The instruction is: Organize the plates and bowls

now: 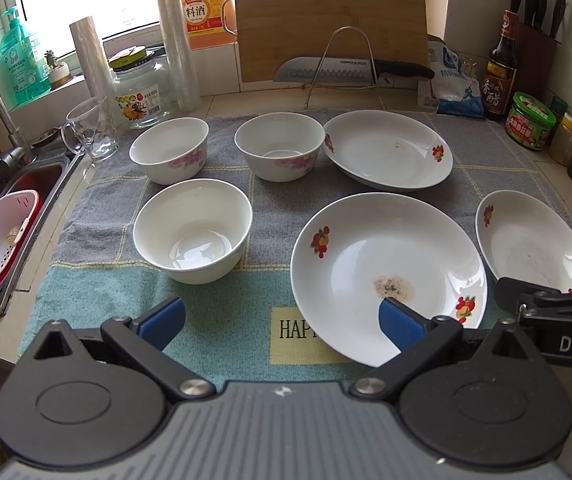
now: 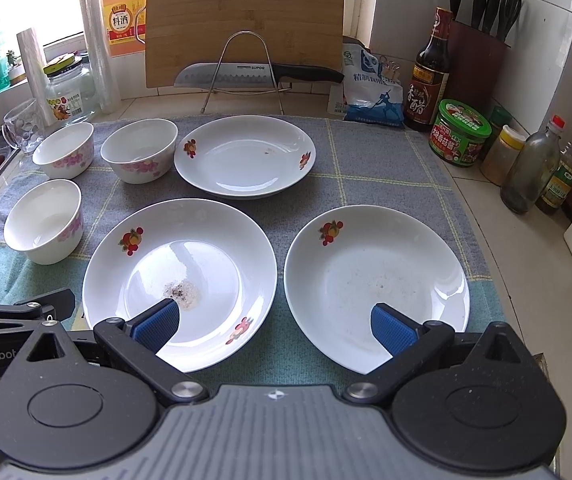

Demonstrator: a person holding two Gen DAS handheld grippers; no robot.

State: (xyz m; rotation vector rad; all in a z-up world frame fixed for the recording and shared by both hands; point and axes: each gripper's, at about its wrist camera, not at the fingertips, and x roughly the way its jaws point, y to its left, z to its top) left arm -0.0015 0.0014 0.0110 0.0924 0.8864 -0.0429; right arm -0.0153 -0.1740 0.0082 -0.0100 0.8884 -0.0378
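in the left wrist view, the left gripper (image 1: 282,322) is seen with its jaws spread wide and nothing held between them; one blue pad (image 1: 164,320) hangs over the towel (image 1: 86,280), the other over the near edge of the stained plate (image 1: 386,264). three bowls and three plates are laid out on the towel. a plain bowl (image 1: 192,230) sits nearest on the left, and behind it two flowered bowls (image 1: 169,150) (image 1: 280,146) stand side by side, apart from each other. a clean plate (image 1: 388,150) is placed at the back right, just beside the second flowered bowl. a third plate (image 1: 530,236) lies at the right edge, partly covered by the other gripper's arm. a glass mug (image 1: 92,128) stands off the towel near the sink (image 1: 14,184), and a knife (image 1: 350,70) rests on a wire rack in front of a cutting board (image 1: 330,16).

in the right wrist view, the right gripper (image 2: 276,326) is likewise shown wide open and empty. its left pad (image 2: 158,326) is over the stained plate (image 2: 180,276) and its right pad (image 2: 392,330) over the right plate (image 2: 376,280); the two plates lie close together without touching. the back plate (image 2: 246,156) and all three bowls (image 2: 44,226) (image 2: 63,149) (image 2: 139,147) are visible farther off on the left. bottles and jars are lined along the wall on the right.
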